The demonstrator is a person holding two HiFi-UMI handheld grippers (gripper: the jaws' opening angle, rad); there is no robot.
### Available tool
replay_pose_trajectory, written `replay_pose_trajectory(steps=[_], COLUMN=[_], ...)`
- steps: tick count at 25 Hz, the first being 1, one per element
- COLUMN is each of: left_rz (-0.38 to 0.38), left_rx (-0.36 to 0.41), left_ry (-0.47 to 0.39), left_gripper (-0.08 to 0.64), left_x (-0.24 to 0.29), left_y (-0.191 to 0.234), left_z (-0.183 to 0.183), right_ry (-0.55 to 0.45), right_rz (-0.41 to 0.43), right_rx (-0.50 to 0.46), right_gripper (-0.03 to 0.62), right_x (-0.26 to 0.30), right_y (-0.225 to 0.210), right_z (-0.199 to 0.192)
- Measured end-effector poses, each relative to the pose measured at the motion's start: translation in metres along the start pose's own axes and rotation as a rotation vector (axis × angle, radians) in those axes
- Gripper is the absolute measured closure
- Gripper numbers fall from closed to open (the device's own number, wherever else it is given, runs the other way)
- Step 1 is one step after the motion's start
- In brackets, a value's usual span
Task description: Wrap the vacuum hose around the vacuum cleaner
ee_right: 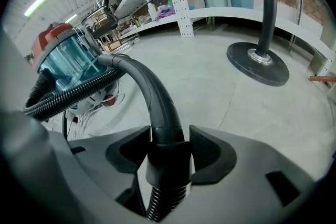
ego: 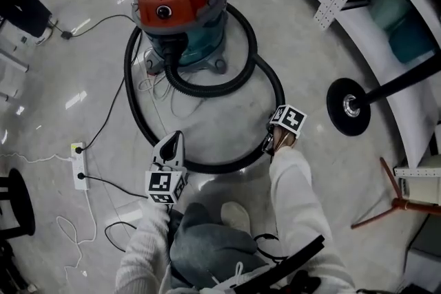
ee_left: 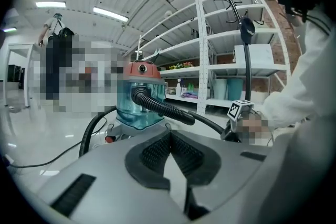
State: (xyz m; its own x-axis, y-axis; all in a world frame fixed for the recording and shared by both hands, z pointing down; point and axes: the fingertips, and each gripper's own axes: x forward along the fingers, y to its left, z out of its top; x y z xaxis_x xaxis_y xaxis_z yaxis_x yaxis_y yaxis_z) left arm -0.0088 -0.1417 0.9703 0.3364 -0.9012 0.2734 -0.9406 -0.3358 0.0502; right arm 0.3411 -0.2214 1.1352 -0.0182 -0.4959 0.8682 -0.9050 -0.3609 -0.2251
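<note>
The vacuum cleaner [ego: 180, 5], red lid over a teal drum, stands on the floor ahead of me. Its black hose [ego: 207, 87] leaves the front and lies in wide loops round the base. My right gripper [ego: 271, 144] is low at the right of the outer loop, shut on the hose's smooth black cuff [ee_right: 164, 128], which fills the gap between its jaws [ee_right: 167, 139]. My left gripper [ego: 176, 138] hovers just above the near left of the loop, jaws shut and empty [ee_left: 169, 136]. From the left gripper view the vacuum cleaner [ee_left: 139, 97] and ribbed hose [ee_left: 163, 107] lie ahead.
A white power strip [ego: 78, 160] with black cables lies on the floor at left. A black round stand base [ego: 348, 105] with a pole sits at right, beside white shelving [ego: 358, 17]. Thin reddish legs [ego: 393, 202] stand at lower right. White cord [ego: 148, 82] trails by the vacuum's wheels.
</note>
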Motion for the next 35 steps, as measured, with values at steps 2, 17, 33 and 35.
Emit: replay_pose_trajectory(steps=[2,17,33,35], left_rz=[0.015,0.058,0.124,0.136], left_rx=[-0.006,-0.096,-0.184,-0.204], left_ry=[0.001,0.051,0.036,0.016], left_gripper=[0.557,0.557,0.557,0.557], left_x=[0.001,0.004,-0.024,-0.029], left_y=[0.007,0.017,0.047,0.051], left_z=[-0.001,-0.025,-0.038,-0.031], right_ry=[-0.022,0.028,-0.192,-0.237], right_rz=[-0.006,-0.008,0.012,-0.011], right_rx=[-0.004,0.085,0.208,0.183], right_gripper=[0.351,0.351,0.351,0.351], right_x=[0.011,0.063,0.028,0.01], right_y=[0.004,-0.014,-0.02,-0.019], right_z=[0.004,-0.02,0.01,0.016])
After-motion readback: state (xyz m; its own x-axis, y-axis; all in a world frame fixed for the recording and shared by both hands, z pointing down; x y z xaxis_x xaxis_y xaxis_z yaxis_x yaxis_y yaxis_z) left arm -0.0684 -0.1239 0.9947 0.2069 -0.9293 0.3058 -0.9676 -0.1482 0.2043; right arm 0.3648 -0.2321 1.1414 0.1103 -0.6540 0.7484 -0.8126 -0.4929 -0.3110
